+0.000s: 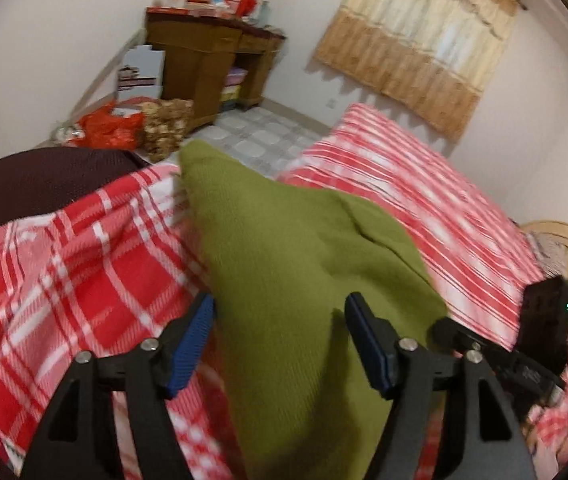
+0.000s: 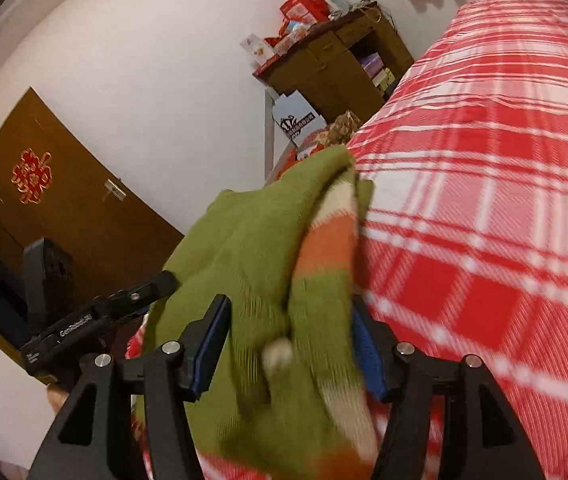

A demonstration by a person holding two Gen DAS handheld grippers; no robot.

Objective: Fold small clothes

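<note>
A small olive-green knitted garment [image 1: 284, 264] lies over the red and white plaid bedcover [image 1: 84, 264]. In the right wrist view the garment [image 2: 252, 248] shows an orange and cream striped part [image 2: 329, 240] and is bunched up. My left gripper [image 1: 280, 344] has its blue-padded jaws wide apart, with the cloth lying between them. My right gripper [image 2: 289, 344] also has its jaws wide apart with the bunched garment between them. The right gripper shows at the right edge of the left wrist view [image 1: 483, 344], and the left gripper at the left of the right wrist view [image 2: 96, 316].
A wooden cabinet [image 1: 208, 64] with red packages on top stands by the far wall. Red bags [image 1: 112, 126] and a white box [image 1: 140, 74] sit on the tiled floor. A curtained window [image 1: 419, 40] is beyond the bed. A brown door [image 2: 52, 204] is at left.
</note>
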